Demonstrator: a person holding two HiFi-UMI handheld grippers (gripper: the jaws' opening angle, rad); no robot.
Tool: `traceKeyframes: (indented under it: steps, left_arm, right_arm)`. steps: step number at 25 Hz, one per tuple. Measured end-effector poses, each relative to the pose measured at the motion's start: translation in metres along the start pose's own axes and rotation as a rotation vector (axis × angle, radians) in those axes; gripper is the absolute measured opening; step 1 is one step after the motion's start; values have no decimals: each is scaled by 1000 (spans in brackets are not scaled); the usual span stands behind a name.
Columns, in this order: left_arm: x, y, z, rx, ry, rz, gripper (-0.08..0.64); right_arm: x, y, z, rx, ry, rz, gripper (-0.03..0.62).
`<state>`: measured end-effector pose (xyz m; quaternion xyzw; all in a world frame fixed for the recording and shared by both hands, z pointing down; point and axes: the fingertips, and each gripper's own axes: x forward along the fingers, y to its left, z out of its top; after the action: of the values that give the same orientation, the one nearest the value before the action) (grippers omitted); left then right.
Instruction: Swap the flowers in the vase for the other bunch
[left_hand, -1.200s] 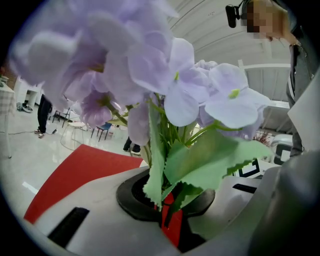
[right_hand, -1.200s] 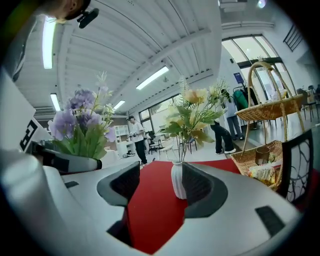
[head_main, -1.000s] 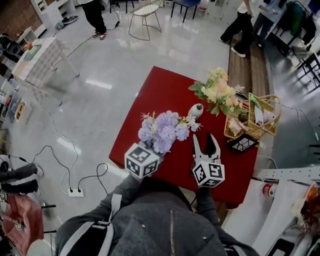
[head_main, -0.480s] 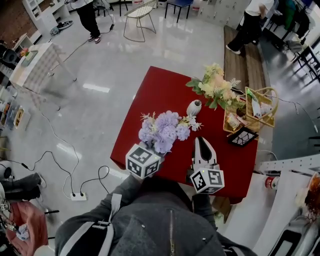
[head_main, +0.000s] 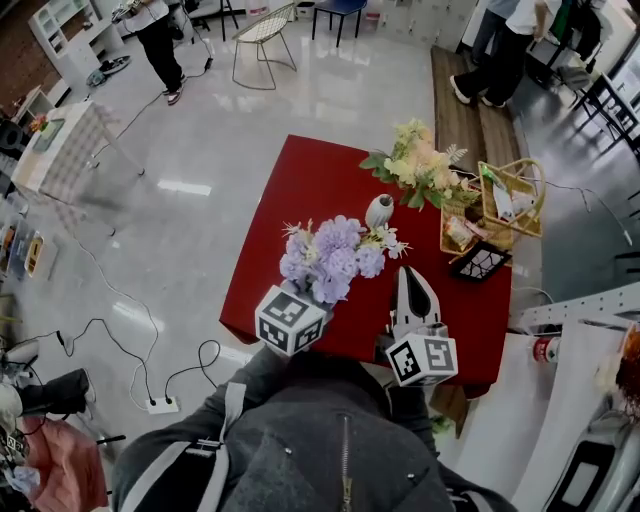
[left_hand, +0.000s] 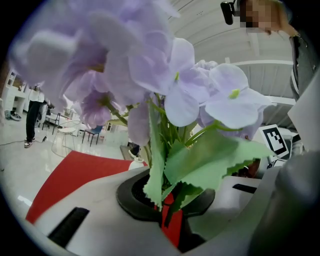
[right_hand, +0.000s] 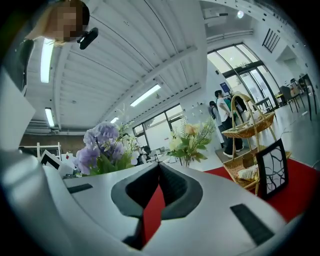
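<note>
My left gripper (head_main: 313, 297) is shut on the stems of a purple flower bunch (head_main: 334, 259), held over the red table (head_main: 315, 185); in the left gripper view the green stems and leaves (left_hand: 172, 172) sit pinched between the jaws. A small white vase (head_main: 379, 211) stands just beyond the purple blooms, and nothing shows in its mouth. A yellow and cream bunch (head_main: 421, 166) stands upright at the table's far side, also seen in the right gripper view (right_hand: 188, 140). My right gripper (head_main: 411, 275) has just been closing and is shut, with nothing between its jaws (right_hand: 159, 176).
A wicker basket (head_main: 513, 195) with packets and a black framed holder (head_main: 480, 262) occupy the table's right side. People walk on the glossy floor at the back. A white chair (head_main: 262, 28) stands far off, and cables trail on the floor at left.
The right gripper's jaws went from wide open to shut with nothing in them, and it has edged forward over the table. The left gripper still holds the purple bunch in place.
</note>
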<state>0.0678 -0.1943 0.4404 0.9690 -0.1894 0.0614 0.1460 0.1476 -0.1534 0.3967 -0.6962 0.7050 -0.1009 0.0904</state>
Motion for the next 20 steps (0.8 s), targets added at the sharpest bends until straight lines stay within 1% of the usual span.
traceKeyframes:
  steps: [7,11,14,20]
  left_arm:
    - [14,-4,8,26,-11,-21,48]
    - [21,-4,8,39,-11,-24,48]
    - [25,-3,8,34,-17,-25,48]
    - [27,-2,9,22,-25,-25,48]
  right_arm:
    - [-11,-15,20,6,-45,-69,11]
    - [-16,-21,32,8,-72,-89,11]
    - [-17,-25,35,5,-73,-93,11]
    - [-21,-41,34,7,-62,-127,11]
